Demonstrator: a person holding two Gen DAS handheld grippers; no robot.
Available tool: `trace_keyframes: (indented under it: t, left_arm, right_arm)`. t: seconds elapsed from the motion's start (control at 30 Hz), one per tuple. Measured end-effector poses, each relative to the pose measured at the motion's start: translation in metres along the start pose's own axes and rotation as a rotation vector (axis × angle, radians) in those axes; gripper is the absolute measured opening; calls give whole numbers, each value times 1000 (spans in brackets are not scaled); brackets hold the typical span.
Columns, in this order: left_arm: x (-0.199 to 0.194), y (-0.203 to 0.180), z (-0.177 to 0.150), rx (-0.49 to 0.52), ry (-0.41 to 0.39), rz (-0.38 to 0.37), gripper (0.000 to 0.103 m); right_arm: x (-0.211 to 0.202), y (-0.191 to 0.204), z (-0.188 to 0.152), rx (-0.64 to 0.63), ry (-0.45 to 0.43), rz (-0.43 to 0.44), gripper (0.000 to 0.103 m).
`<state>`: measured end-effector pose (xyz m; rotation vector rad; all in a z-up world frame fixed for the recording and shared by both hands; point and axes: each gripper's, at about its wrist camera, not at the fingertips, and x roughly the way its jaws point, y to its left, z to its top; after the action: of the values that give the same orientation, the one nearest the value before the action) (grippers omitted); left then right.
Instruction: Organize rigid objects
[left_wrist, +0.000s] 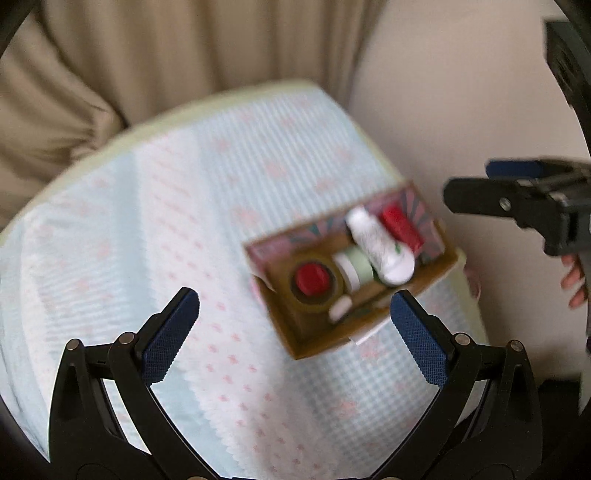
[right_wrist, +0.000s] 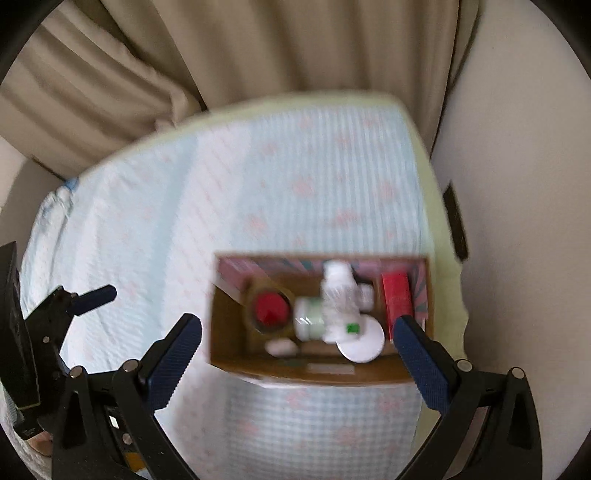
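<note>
Right wrist view: cardboard box sits at the near right end of a table under a checked blue-and-pink cloth. Box is open-topped and already loaded. Right gripper hangs over it, jaws spread wide, nothing between them; its right finger overlaps the box's 4 o'clock corner in the picture, contact not resolvable.

Contents, clock positions within the box: tape roll at 9 with a red cap inside its core; pale green jar at centre; white bottle lying across the jar toward 12; red box at 3; white disc at 5; small white oval piece at 7. Frames are blurred, so labels are unreadable.

Left wrist view: left gripper also spread and empty, over bare cloth at the box's 8 o'clock side. No loose object visible on the cloth in either view.

Risks, as judgement:
- Box lies close to the table's right edge; a sideways nudge from either finger could shove it off.
- White bottle rests on top of other items, unseated; a bump could roll it out or over the jar.
- Both grippers are near each other around the box; converging on it invites a collision.
- Cloth is loose; dragging a finger could pull the box along.
</note>
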<state>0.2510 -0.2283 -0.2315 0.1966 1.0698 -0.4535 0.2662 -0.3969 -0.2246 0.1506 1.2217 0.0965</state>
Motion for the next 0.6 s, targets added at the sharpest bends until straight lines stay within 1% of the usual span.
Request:
trace_keyframes:
  t: [0.07,0.2,0.27,0.37,0.47,0.53,0.6]
  left_arm:
    - [-44,16,1,-25,-78,38,103]
    - [-129,44,-6,-73,-226,117,103]
    - [-176,57,-16,-99,-316,150,103]
    - [-234,72,-35,-131,-430,190,103]
    - [-280,82,-58,-160,-520,212,103]
    - [-305,87,-76,-179,-578,235,103]
    - [-318,89,-91,-193,-609,246,103]
  right_arm:
    - [-43,27,1,-14,-94,0,103]
    - [-113,79,-7,-50,-260,-4,103]
    - [-145,104,-16,-64,-336,-4,103]
    - [-187,138,-35,-81,-445,-16,103]
    - [-219,163,-57,-79,-544,-22,103]
    - [-235,176,-71,-73,-594,-40,103]
    - [-245,189,-85,-82,-636,-64,103]
